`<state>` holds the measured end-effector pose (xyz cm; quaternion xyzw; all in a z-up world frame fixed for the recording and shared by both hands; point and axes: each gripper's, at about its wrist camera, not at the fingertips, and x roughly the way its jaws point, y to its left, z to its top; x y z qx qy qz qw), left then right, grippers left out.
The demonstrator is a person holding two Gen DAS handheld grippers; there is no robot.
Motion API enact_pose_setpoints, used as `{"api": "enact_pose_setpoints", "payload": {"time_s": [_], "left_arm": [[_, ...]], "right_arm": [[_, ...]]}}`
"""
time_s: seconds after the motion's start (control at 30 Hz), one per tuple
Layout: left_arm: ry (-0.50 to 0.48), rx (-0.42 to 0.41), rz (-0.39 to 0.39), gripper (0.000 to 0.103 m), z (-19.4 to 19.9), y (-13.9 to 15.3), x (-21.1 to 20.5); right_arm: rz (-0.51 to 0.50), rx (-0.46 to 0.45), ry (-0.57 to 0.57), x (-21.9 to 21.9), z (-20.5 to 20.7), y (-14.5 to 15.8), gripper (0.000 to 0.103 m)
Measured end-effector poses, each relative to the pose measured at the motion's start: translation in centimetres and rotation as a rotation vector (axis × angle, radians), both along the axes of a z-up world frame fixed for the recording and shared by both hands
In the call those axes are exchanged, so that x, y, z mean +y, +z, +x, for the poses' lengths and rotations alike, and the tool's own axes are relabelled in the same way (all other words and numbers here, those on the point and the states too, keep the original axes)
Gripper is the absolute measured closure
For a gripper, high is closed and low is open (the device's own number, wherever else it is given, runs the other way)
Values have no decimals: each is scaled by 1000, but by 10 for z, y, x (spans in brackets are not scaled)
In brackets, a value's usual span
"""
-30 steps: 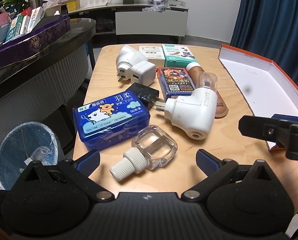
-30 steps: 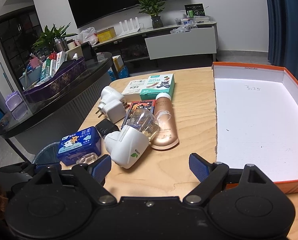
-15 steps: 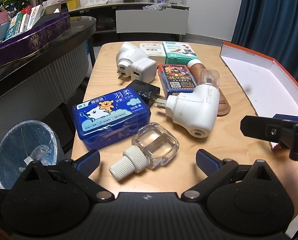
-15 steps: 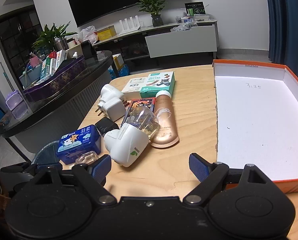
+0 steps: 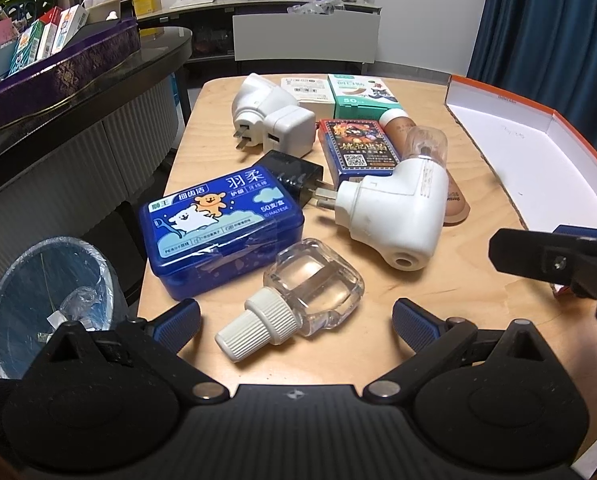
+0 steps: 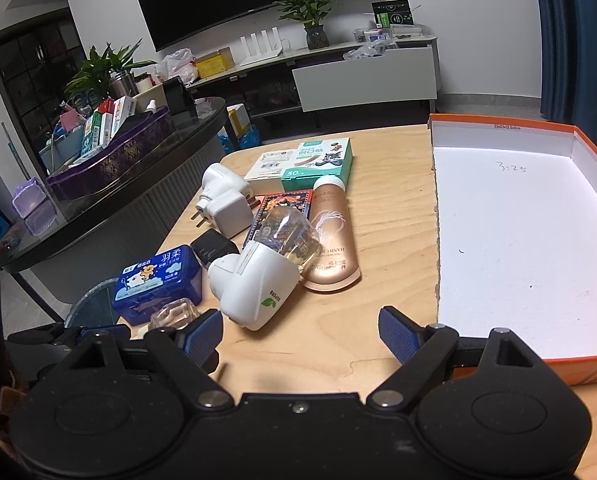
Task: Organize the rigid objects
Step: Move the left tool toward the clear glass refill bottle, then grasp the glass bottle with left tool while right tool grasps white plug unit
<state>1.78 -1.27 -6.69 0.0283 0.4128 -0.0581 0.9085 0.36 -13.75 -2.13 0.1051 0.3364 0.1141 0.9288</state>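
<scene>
1. Your left gripper (image 5: 296, 318) has its jaws spread wide and holds nothing. The small clear bottle (image 5: 298, 294) lies on its side on the table (image 5: 438, 292) right between the two blue pads, white cap (image 5: 258, 326) pointing back toward you.

2. Your right gripper (image 6: 300, 334) is also spread and empty, hovering over bare wood just beside the near corner of the orange box (image 6: 518, 236).

3. Expect the bottle to be light, hard and slick. Its rounded glassy body could squirt out of a pinch; the flat broad faces, or the ribbed cap, should give a surer hold. Close gently, since it may crack or leak.

4. The white plug-in unit (image 5: 394, 212) next to it looks stiff and a bit heavier. Its clear dome (image 5: 426, 144) rests on the gold tube (image 6: 332, 240), so take it by the blocky white body, not the dome.

5. The blue tin (image 5: 218, 228) touches the bottle's far side; it is wide and rigid, likely needing a grip across its short edge.

6. The box is well apart from the bottle, to the right, and nothing lies inside it.
</scene>
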Motion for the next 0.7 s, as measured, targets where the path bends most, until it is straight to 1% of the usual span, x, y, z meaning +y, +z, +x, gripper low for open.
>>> {"api": "enact_pose_setpoints", "payload": {"time_s": [0.1, 0.2, 0.27, 0.33, 0.4, 0.43, 0.47, 0.5, 0.7], "left_arm": [[3, -7, 7, 0, 2, -4, 1], [-2, -33, 32, 0, 4, -7, -1], [-4, -48, 28, 0, 4, -7, 0], [-22, -76, 25, 7, 0, -7, 0], [-51, -104, 20, 26, -5, -6, -2], [-65, -113, 17, 32, -7, -5, -3], [-75, -124, 20, 46, -9, -4, -5], [-81, -129, 23, 52, -9, -4, -6], [-89, -151, -8, 53, -16, -3, -6]], "right_arm": [[-10, 9, 2, -1, 1, -1, 3], [-21, 16, 2, 0, 1, -2, 3], [-28, 49, 4, -1, 3, -4, 3], [-40, 52, 7, -2, 5, -6, 3], [-41, 49, 12, -2, 7, -7, 3], [-53, 48, 15, -2, 7, -8, 3], [-62, 47, 17, -2, 8, -9, 3], [-79, 44, 18, -1, 9, -9, 3], [-67, 49, 62, 4, 14, -13, 3]]}}
